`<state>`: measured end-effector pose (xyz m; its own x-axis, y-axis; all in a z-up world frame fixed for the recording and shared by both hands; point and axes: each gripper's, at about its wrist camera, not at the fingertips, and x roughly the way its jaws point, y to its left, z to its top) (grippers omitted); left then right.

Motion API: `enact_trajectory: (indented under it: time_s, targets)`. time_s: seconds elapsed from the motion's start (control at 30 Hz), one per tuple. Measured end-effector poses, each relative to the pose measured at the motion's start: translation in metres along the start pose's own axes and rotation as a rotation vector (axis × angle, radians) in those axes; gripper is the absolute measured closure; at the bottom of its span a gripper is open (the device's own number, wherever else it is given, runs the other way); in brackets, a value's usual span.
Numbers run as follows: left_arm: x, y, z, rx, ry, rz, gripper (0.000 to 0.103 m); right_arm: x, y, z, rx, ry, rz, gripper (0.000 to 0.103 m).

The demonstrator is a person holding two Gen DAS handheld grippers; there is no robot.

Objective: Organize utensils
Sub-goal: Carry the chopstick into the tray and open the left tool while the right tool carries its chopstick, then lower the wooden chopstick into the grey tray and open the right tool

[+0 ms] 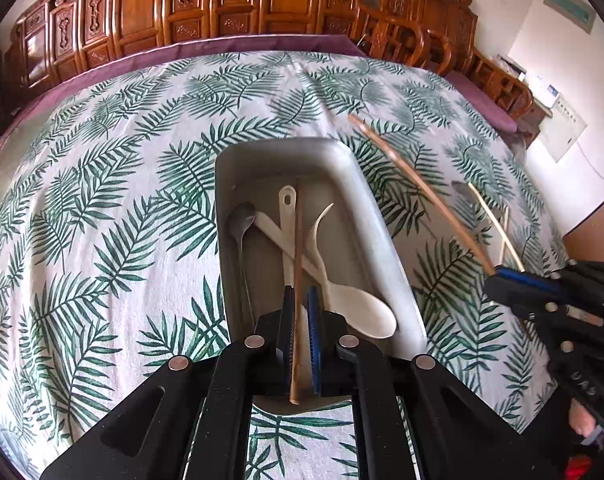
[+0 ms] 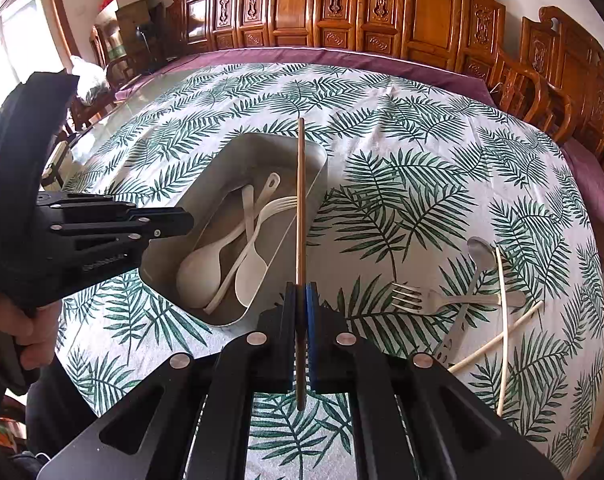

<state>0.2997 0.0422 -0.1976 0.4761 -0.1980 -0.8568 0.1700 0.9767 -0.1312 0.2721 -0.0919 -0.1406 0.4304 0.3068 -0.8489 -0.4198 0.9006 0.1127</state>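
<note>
Each gripper pinched one brown chopstick: the left gripper [image 1: 301, 304] held its stick [image 1: 298, 264] over the grey tray [image 1: 385, 240], and the right gripper [image 2: 301, 300] held another [image 2: 300, 200] near the tray's rim. White spoons [image 2: 200, 268] lay in the tray; a metal fork [image 2: 425, 300], spoon [image 2: 477, 256] and pale chopsticks [image 2: 501, 320] lay on the bench [image 2: 381, 140].

A brown wooden chopstick [image 1: 298, 280] stands between each gripper's fingers, one over the grey rectangular tray [image 1: 365, 196] holding white plastic spoons [image 1: 357, 312].
</note>
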Motion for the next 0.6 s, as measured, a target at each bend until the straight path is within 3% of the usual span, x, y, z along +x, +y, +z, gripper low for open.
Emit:
enact_trajectory:
  time_s: [0.07,0.5,0.6]
  targets:
    - [-0.006,0.001,0.002,-0.001,-0.018,0.001,0.085,0.002,0.001,0.002,0.003,0.002,0.005,0.097]
    - [-0.037,0.039,-0.001,-0.05,-0.081,0.044,0.074,0.035,0.023,0.024,0.036,0.035,0.08,0.097]
    - [-0.039,0.048,-0.003,-0.062,-0.086,0.052,0.068,0.045,0.027,0.029,0.053,0.049,0.104,0.097]
